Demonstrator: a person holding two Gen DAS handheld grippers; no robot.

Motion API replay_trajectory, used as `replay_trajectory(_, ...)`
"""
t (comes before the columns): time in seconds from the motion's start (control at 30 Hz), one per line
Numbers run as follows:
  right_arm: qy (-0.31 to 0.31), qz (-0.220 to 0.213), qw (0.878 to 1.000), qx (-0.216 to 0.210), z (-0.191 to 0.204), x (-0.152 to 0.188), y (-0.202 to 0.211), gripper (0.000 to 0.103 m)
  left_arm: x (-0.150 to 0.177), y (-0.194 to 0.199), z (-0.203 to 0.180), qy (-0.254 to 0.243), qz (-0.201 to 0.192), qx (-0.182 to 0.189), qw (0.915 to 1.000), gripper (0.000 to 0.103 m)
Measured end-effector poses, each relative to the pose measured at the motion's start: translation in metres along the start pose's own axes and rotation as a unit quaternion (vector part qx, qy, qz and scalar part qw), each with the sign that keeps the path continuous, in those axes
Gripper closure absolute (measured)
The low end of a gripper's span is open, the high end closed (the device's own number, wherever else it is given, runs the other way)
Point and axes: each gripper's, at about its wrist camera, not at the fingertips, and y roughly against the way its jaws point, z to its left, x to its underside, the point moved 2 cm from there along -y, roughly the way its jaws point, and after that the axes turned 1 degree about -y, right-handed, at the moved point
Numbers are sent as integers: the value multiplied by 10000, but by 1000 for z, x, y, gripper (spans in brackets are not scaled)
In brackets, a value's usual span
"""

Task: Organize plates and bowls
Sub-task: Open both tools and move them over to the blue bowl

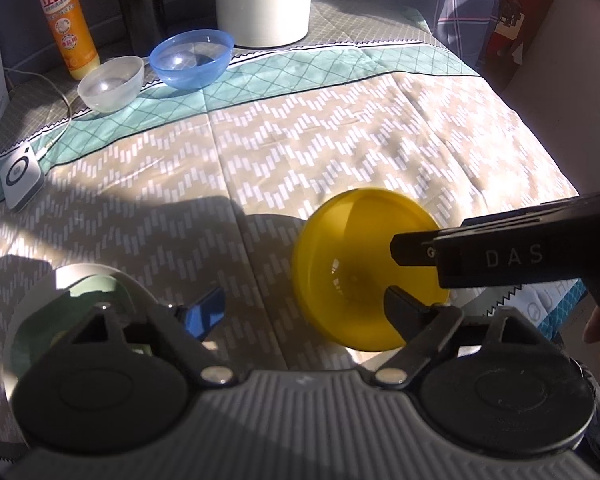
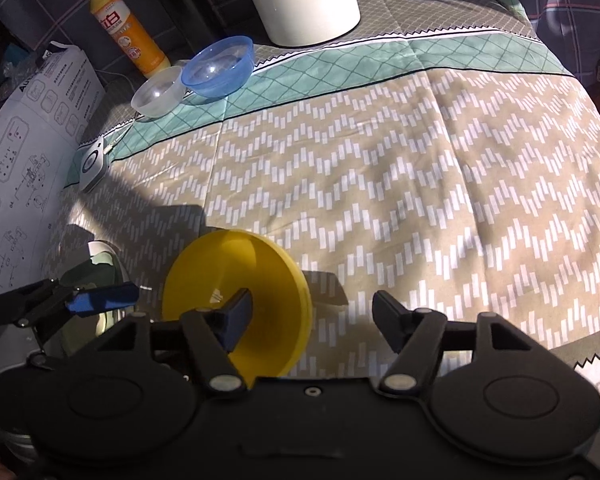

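Note:
A yellow bowl [image 1: 364, 268] lies on the patterned cloth near the front edge; it also shows in the right wrist view [image 2: 236, 280]. My right gripper [image 2: 312, 320] is open, its left finger over the bowl's inside and its right finger outside the rim. My left gripper [image 1: 304, 312] is open, left of the bowl, with its right finger at the bowl's near rim. A white plate with a green centre [image 1: 80, 284] lies under my left gripper's left finger. A blue bowl [image 1: 192, 58] and a clear bowl [image 1: 110, 84] stand at the far left.
An orange detergent bottle [image 1: 66, 20] and a tall white cylinder [image 1: 264, 0] stand at the back. A white charger pad [image 1: 20, 178] with a cable lies at the left edge. A printed white box [image 2: 24, 152] stands on the left. The cloth-covered table [image 2: 380, 160] drops off at right.

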Motion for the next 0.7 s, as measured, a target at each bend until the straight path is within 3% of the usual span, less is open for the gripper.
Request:
replay_trajectory(0.07, -12, -57, 10000, -30, 1, -2, 4, 22, -1, 3, 1, 9, -44, -11, 10000, 10)
replay_trajectory(0.13, -16, -121, 9999, -64, 1, -3, 8, 12, -2, 8, 2, 44, -117, -5, 9999, 0)
replay_trajectory(0.2, -26, -191, 9998, -90, 2, -6, 13, 5, -4, 14, 5, 118, -208, 43, 9997, 0)
replay_trajectory(0.37, 3, -324, 9994, -95, 4, -12, 21, 4, -7, 22, 13, 263, -317, 130, 9991, 0)
replay_trajectory(0.7, -14, -398, 9991, -109, 7, -23, 23, 3, -19, 28, 28, 285, -478, -43, 9984, 0)
